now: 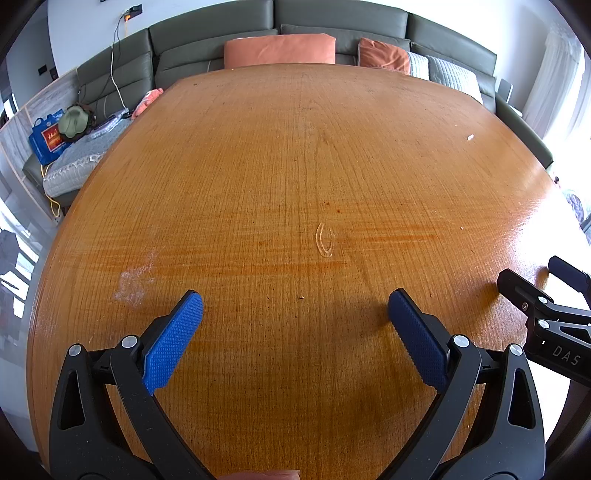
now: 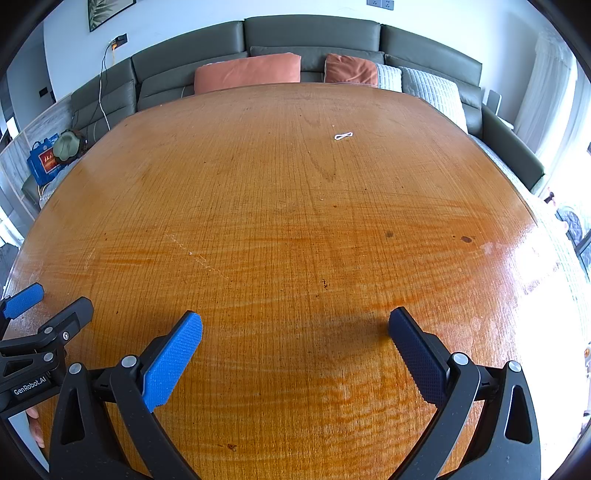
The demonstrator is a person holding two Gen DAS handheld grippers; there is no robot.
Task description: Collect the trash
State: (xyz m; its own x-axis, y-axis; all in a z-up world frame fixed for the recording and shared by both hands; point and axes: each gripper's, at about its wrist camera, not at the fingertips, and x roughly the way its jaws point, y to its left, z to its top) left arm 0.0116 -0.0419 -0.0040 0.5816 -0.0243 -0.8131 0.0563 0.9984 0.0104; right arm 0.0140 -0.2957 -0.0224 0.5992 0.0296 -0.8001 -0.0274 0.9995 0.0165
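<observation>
Worn wooden table, green sofa behind

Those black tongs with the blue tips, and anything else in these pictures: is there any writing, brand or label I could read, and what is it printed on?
"DAS": white letters on the black body of the right tongs, at the right edge of the left wrist view; the word may run on out of frame.
"GenRobot.AI": white letters on the black body of the left tongs, at the lower left of the right wrist view.
Blue shopping bag by the sofa: red and yellow print, too small to read.

Green sofa behind wooden table
</observation>
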